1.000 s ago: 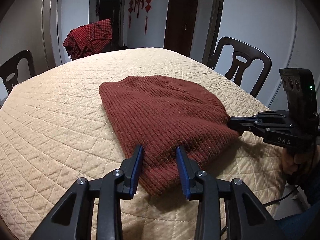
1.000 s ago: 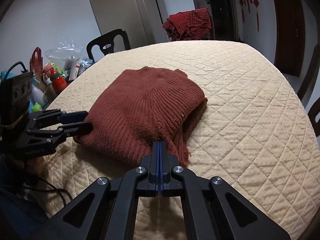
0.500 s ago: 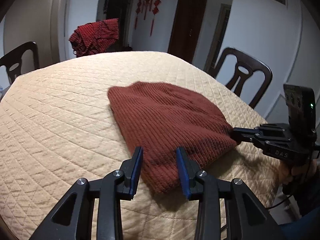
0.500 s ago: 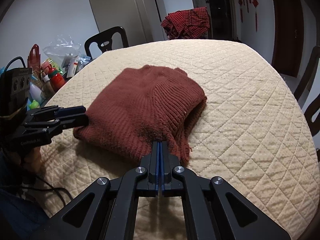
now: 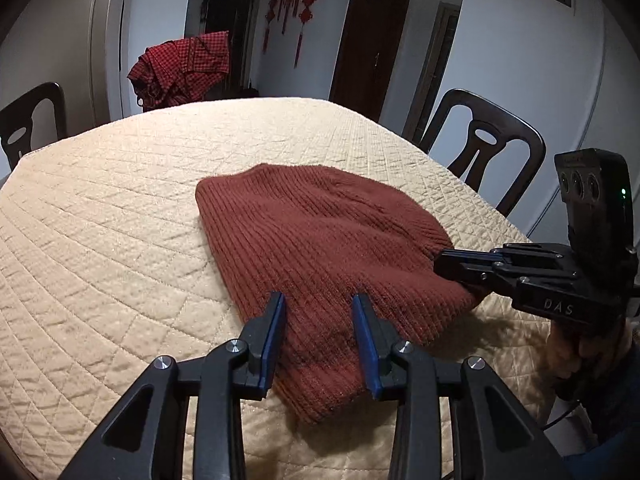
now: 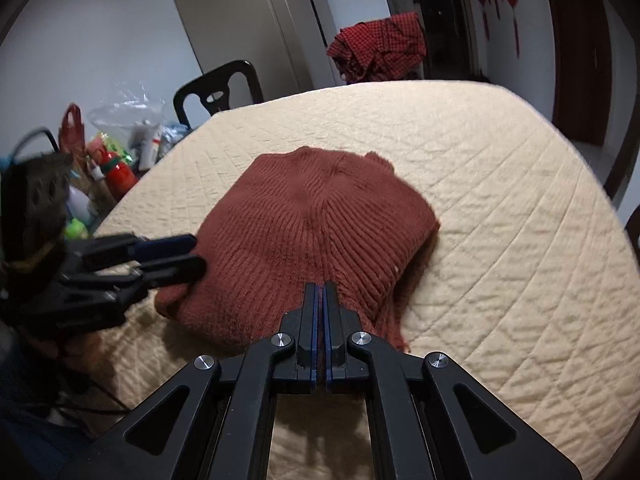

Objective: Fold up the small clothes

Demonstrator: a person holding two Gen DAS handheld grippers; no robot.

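On the left, the left gripper (image 5: 319,314) points down at the near edge of a rust-red knitted hat (image 5: 320,252), its blue-faced fingers (image 5: 275,322) spread apart with a strip of the knit lying between them – the pads do not press on the cloth. In the right wrist view this same gripper (image 6: 191,255) comes in from the left side, its tips at the hat's left edge, though that part of the frame is blurred.

The hat lies flat on a table under a beige quilted cloth (image 5: 120,240), toward the near side, its ribbing running from the rounded crown to the rim.

Further right, the right gripper (image 6: 321,292) has its jaws pressed together, pinching a fold of the hat (image 6: 320,232) at its near edge; a frayed bit of knit hangs just right of the fingers. Seen from the left wrist, the right gripper (image 5: 446,262) meets the hat's right corner – a hand (image 5: 576,352) grips its handle below.

Past the table's far end a red checked garment (image 5: 184,68) is draped over something, and a dark chair (image 5: 484,148) stands at the right side
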